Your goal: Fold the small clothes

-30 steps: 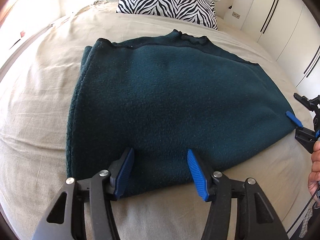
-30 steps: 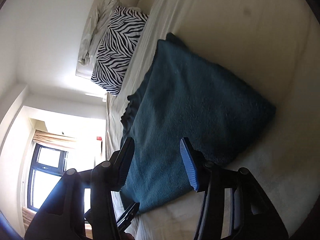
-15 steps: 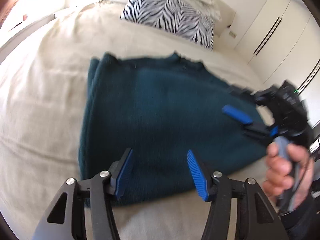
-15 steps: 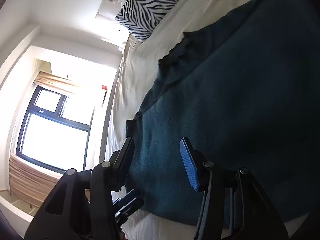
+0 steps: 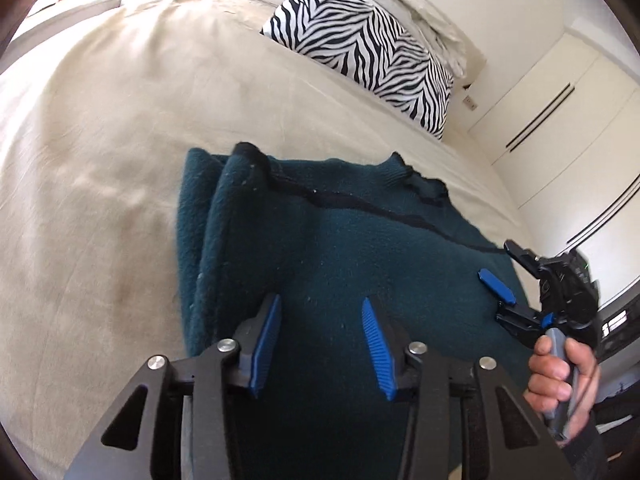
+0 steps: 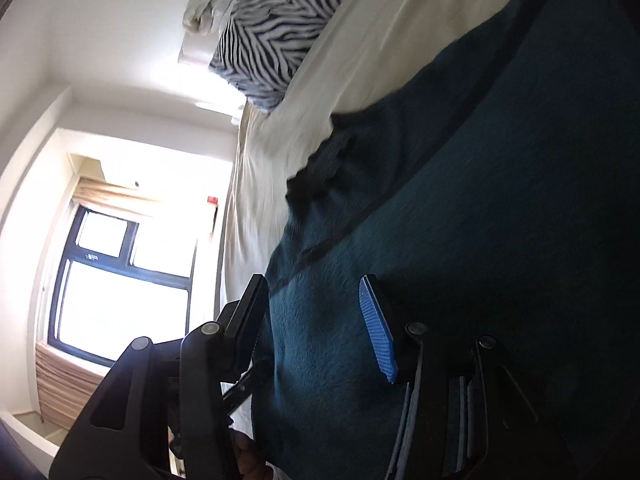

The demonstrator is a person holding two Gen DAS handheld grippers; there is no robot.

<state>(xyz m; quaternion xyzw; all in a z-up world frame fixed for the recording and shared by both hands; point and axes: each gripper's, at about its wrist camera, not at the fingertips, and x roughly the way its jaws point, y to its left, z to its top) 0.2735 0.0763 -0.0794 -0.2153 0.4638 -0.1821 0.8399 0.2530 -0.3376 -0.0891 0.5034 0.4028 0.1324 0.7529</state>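
A dark teal knit sweater (image 5: 332, 248) lies folded on the beige bed (image 5: 100, 128), neckline toward the pillow. My left gripper (image 5: 320, 320) is open and hovers over the sweater's near left part, empty. My right gripper (image 5: 502, 284) shows at the right, open over the sweater's right edge, held by a hand. In the right wrist view the right gripper (image 6: 312, 312) is open, jaws wide, right above the sweater (image 6: 500, 200), which fills the view.
A zebra-striped pillow (image 5: 360, 48) and a crumpled pale pillow lie at the head of the bed. White wardrobe doors (image 5: 560, 128) stand at the right. A bright window (image 6: 120, 280) shows in the right wrist view.
Both grippers have moved forward over the sweater. The right gripper came in from the right edge onto the cloth. Both stay open.
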